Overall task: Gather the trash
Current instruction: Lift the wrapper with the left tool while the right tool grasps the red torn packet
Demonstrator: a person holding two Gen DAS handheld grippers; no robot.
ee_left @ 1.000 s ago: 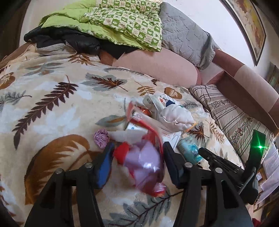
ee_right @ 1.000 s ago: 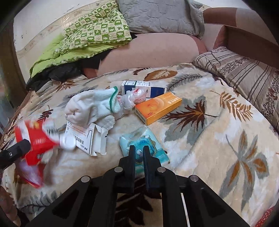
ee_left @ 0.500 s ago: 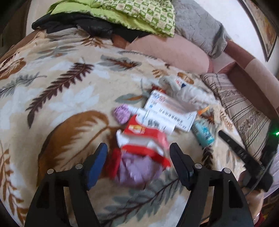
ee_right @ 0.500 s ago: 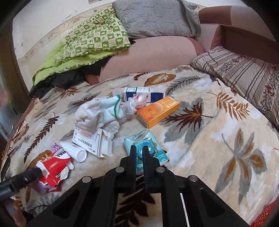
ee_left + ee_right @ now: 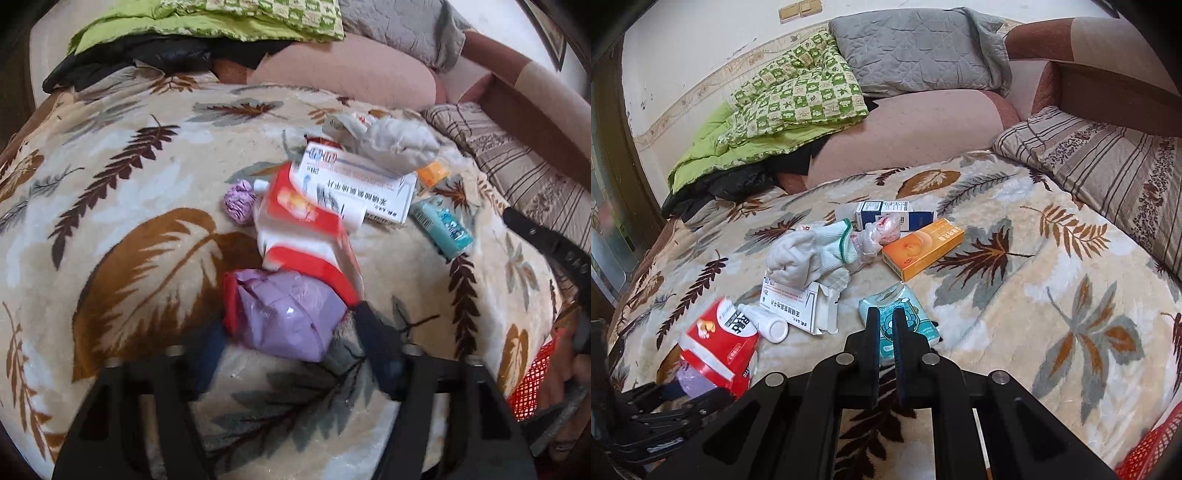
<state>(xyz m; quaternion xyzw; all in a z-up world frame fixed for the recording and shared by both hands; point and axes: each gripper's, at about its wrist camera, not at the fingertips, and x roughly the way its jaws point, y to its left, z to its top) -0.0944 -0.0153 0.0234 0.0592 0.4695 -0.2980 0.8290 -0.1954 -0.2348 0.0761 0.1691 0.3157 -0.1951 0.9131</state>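
Note:
A red-and-white plastic bag (image 5: 303,221) stuffed with purple wrapping rests on the leaf-print blanket (image 5: 129,184). My left gripper (image 5: 295,347) is shut on its purple bottom end, with blurred fingers pressing both sides. In the right wrist view the bag (image 5: 720,343) stands tilted at the lower left. My right gripper (image 5: 885,317) is shut and empty, hovering over a teal tissue pack (image 5: 916,321). Loose trash lies around: a white printed box (image 5: 790,302), a small white bottle (image 5: 764,321), a purple paper ball (image 5: 240,201), a white glove (image 5: 809,254), an orange box (image 5: 923,247) and a blue-white box (image 5: 894,216).
Pillows and a green quilt (image 5: 783,103) are piled at the back of the bed. A striped cushion (image 5: 1108,170) lies on the right. A red mesh basket (image 5: 1148,454) sits at the near right edge, beside a person's hand (image 5: 565,387).
My left gripper has brought the bag down from the air onto the blanket and tilted toward it. The right gripper has stayed shut over the tissue pack, drawing back slightly.

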